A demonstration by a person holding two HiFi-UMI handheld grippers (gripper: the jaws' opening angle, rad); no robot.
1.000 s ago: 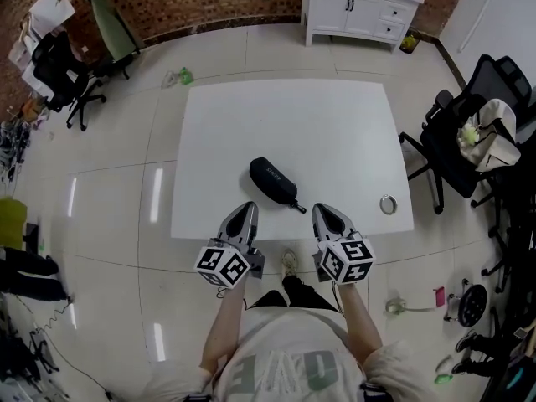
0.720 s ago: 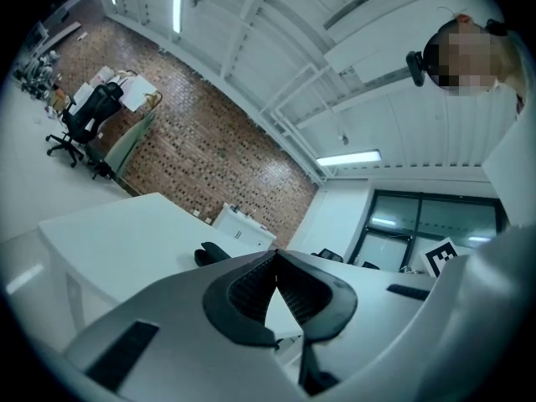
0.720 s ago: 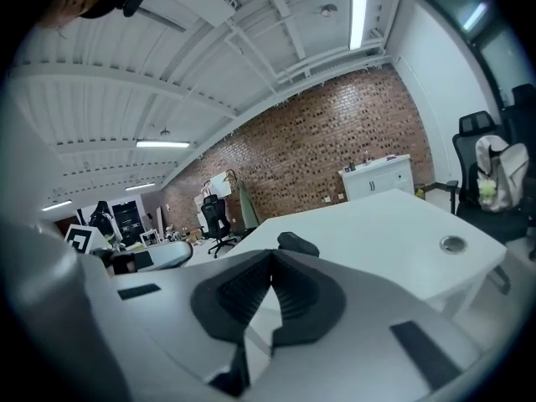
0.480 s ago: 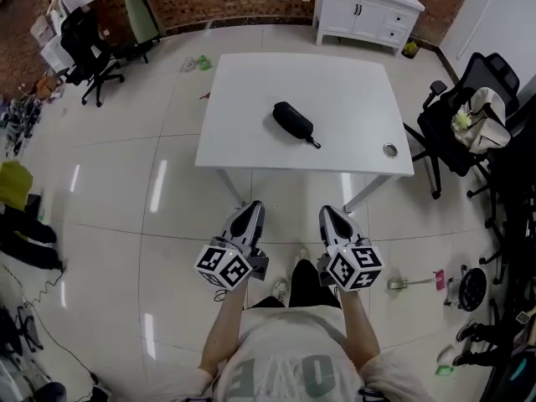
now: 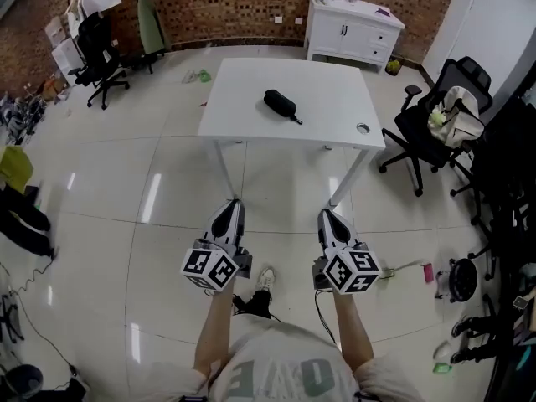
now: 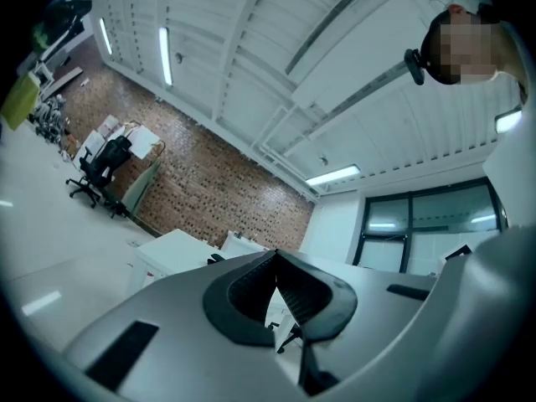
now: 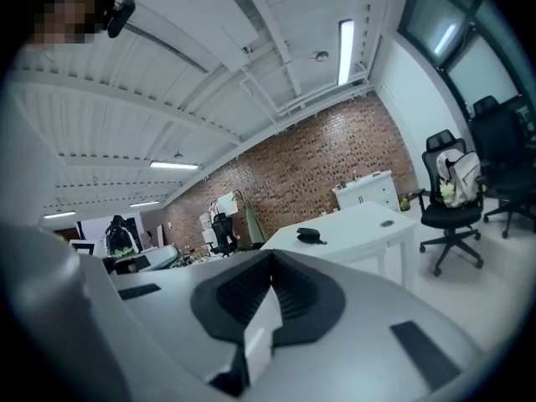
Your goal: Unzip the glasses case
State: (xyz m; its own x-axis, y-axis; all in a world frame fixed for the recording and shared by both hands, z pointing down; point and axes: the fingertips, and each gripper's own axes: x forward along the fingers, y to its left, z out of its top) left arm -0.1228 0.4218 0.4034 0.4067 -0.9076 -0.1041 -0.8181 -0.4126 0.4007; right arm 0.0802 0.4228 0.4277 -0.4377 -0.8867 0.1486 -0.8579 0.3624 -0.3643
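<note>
A black glasses case lies near the middle of the white table, with its zip pull pointing to the right. In the right gripper view the glasses case is a small dark shape on the distant tabletop. My left gripper and my right gripper hang over the tiled floor, well short of the table. Both are shut with nothing between the jaws. In the left gripper view only a corner of the table shows past the gripper.
A small round grommet sits at the table's right front. A black office chair with a bag stands right of the table, a white cabinet behind it. More chairs and clutter line the left wall.
The view has pulled back from the table: the case and the table now lie much farther off. Both grippers went from the table's front edge to over open floor.
</note>
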